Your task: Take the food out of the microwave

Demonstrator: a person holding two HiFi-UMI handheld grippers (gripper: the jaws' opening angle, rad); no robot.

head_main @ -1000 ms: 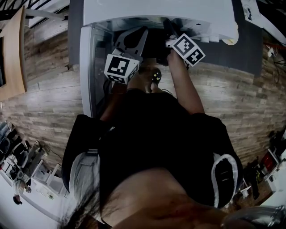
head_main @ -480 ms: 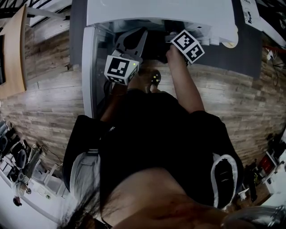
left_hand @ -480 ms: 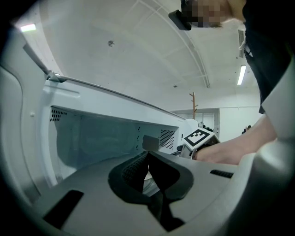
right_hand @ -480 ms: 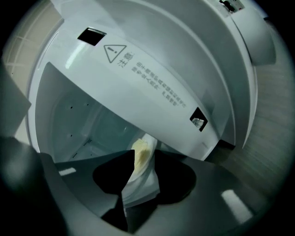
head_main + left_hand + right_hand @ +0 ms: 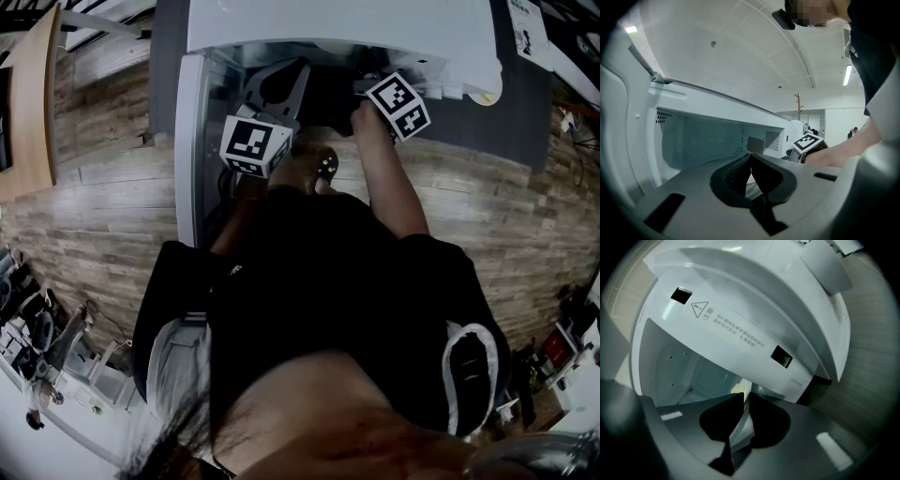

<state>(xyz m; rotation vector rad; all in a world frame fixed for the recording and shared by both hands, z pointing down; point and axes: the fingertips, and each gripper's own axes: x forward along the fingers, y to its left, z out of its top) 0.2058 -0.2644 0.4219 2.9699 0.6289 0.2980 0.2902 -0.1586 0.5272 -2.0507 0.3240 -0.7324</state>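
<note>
Food [image 5: 738,389] is hidden in the head view, where the person [image 5: 328,309] stands over a wood-plank floor [image 5: 94,216] and reaches both tools into the mouth of the white microwave [image 5: 337,23], whose door [image 5: 187,141] is swung open at the left. The left gripper [image 5: 279,84] and the right gripper [image 5: 361,89] point in side by side, near each other but apart. In the left gripper view the jaws are clenched, their tips meeting with nothing pinched between them. A pale sliver of plate [image 5: 748,180] shows in the gap behind them. Beyond lie the microwave's pale inner walls with their vent holes, and at the right the person's hand [image 5: 843,152] with the other tool's marker cube. In the right gripper view the jaws have just been closing and grasp the thin pale rim of the plate, which runs up between the two dark pads. The food sits just past the jaw tips as a small pale yellow piece, on the plate and inside the microwave, below the front frame with its warning label [image 5: 736,329].
</note>
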